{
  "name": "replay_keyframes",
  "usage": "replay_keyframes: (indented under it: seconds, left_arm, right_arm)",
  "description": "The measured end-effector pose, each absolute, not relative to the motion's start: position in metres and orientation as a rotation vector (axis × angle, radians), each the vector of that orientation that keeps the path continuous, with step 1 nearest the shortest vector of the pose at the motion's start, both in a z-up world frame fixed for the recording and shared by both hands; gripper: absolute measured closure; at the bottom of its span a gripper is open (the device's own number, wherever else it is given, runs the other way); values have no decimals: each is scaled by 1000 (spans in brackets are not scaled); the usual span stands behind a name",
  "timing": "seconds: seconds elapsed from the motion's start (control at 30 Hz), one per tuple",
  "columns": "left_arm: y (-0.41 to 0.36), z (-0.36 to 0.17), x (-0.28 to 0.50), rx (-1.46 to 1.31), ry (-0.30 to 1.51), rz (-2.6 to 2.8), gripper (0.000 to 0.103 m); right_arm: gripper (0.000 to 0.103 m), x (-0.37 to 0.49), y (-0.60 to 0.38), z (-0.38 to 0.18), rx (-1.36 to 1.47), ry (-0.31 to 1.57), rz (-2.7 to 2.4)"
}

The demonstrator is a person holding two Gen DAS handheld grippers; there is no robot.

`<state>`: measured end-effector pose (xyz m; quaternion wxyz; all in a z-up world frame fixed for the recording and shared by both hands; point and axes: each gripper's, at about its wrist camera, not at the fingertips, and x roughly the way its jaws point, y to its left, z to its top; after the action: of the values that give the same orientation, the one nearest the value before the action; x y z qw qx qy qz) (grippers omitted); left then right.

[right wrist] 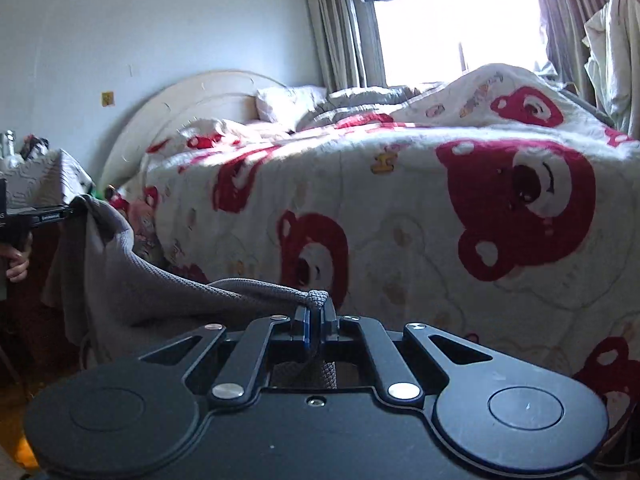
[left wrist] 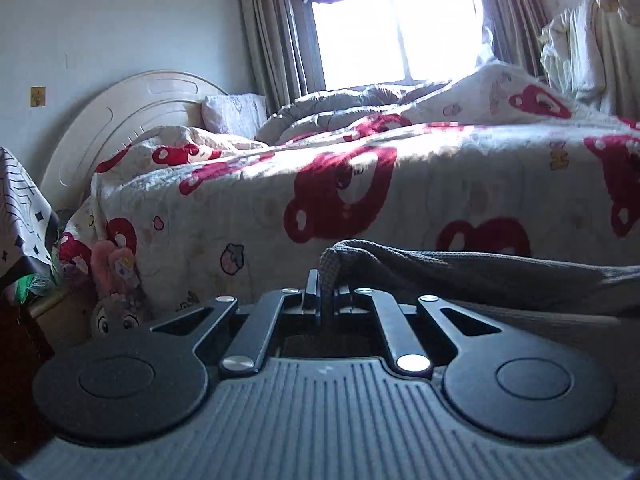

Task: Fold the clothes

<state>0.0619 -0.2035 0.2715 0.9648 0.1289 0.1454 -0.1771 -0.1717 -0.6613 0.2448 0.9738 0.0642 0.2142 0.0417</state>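
A grey knitted garment (left wrist: 480,272) hangs in the air in front of the bed, held by both grippers. My left gripper (left wrist: 326,284) is shut on one corner of it, the fabric bunched between the jaws. In the right wrist view my right gripper (right wrist: 316,312) is shut on the other corner of the grey garment (right wrist: 132,280), whose top edge sags leftward to the left gripper (right wrist: 66,213) at the far left. A hand (right wrist: 16,260) holds that gripper's handle. The garment's lower part is out of view.
A bed with a white quilt printed with red bears (right wrist: 400,208) fills the space ahead, with a pillow (left wrist: 234,114) and curved headboard (left wrist: 120,120). A covered side table (left wrist: 24,208) and plush toys (left wrist: 114,272) stand at the left. Curtains (left wrist: 268,32) frame a bright window.
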Motion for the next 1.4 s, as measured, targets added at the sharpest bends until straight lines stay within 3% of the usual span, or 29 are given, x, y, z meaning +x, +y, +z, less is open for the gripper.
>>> replay_keyframes:
  seconds: [0.2, 0.27, 0.3, 0.47, 0.5, 0.57, 0.67, 0.87, 1.0, 1.17, 1.23, 1.4]
  left_arm:
    - [-276, 106, 171, 390, 394, -340, 97]
    - [-297, 57, 191, 436, 465, -309, 91]
    - [-304, 36, 197, 453, 515, -294, 88]
    - [-295, -20, 160, 522, 675, -428, 81]
    - [-288, -27, 150, 515, 714, -442, 72]
    - [-264, -37, 131, 425, 813, -500, 68]
    - [-226, -56, 95, 298, 895, -592, 68]
    - [-166, -92, 28, 257, 875, -678, 73]
    - [-135, -114, -1, 206, 888, -752, 73]
    - [-150, -126, -27, 360, 882, -841, 72]
    - [-156, -130, -32, 386, 896, -880, 70]
    - [-164, -144, -35, 482, 977, -894, 60]
  right_arm:
    - [98, -40, -684, 90, 96, 592, -110]
    - [95, -11, -688, 38, 112, 600, -157]
    - [81, -1, -687, 14, 108, 609, -191]
    - [64, -11, -655, -69, 53, 647, -298]
    - [64, -22, -651, -78, 71, 658, -281]
    - [61, -52, -642, -94, 129, 702, -201]
    - [58, -107, -632, -117, 260, 789, -42]
    - [43, -199, -617, -151, 482, 873, 108]
    - [43, -225, -603, -165, 448, 919, 126]
    - [41, -211, -556, -176, 230, 939, 126]
    - [40, -212, -540, -177, 123, 916, 74]
    - [40, -198, -531, -189, 186, 910, 171]
